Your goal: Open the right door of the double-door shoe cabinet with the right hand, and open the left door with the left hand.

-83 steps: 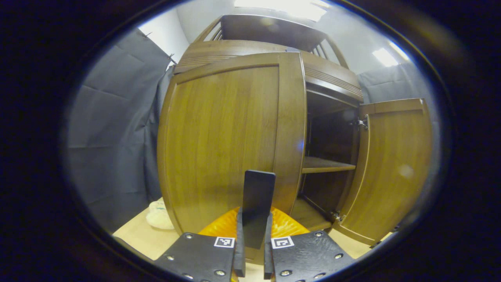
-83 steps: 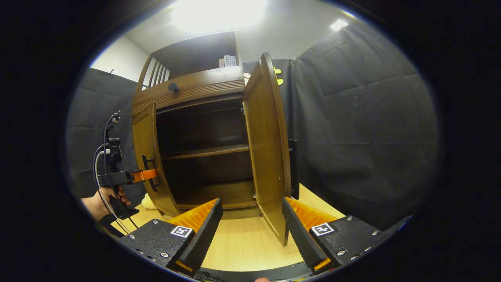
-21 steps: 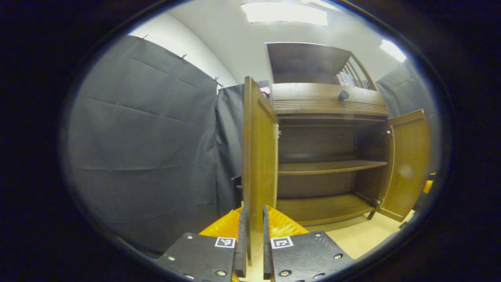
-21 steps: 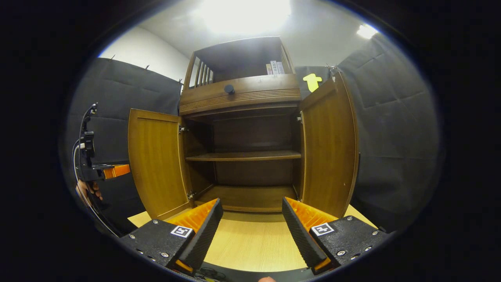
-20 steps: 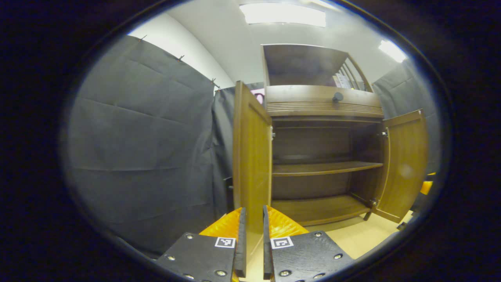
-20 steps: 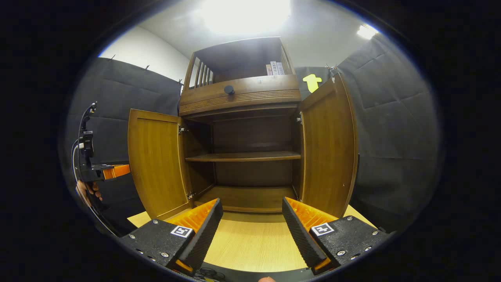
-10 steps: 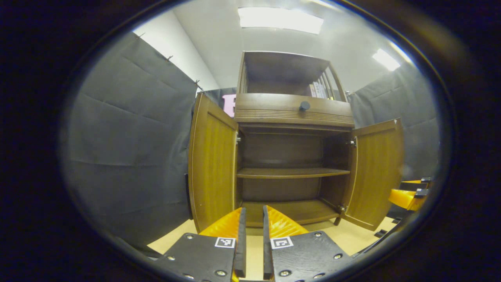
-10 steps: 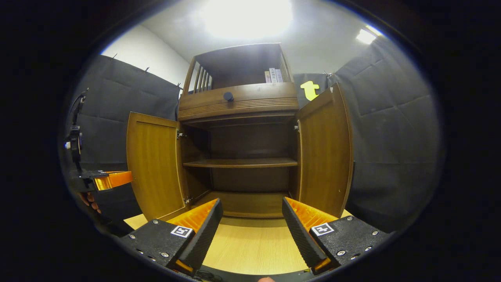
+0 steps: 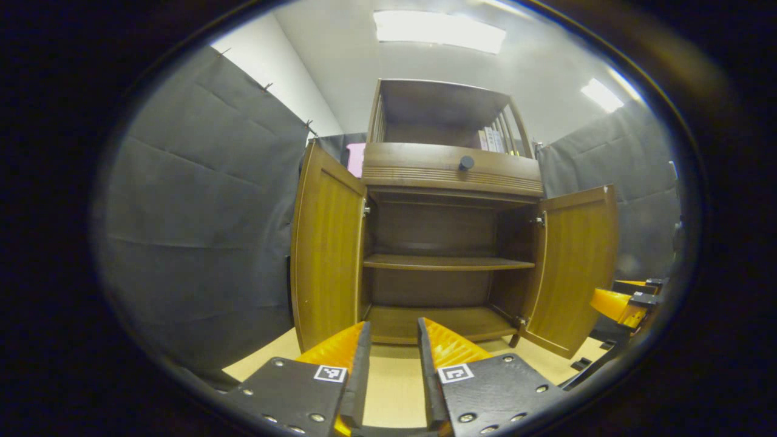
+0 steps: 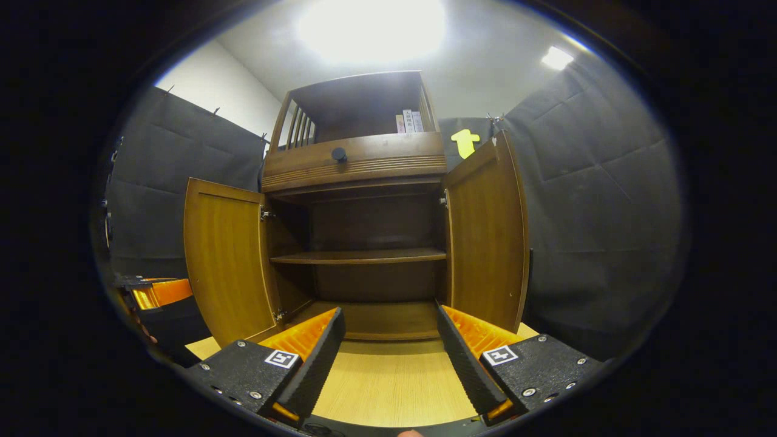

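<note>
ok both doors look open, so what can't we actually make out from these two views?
- Door handles: outer faces of the left door and right door turn away from both views.
- Items on the top shelf: too small to identify, right gripper view.
- Left gripper: cut off at the right gripper view's edge there.
- Cabinet back corners: in dark shadow.

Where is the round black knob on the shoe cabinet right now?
In the right gripper view, the knob sits on the drawer front above the open compartment, left of centre, below the slatted top shelf.
</note>
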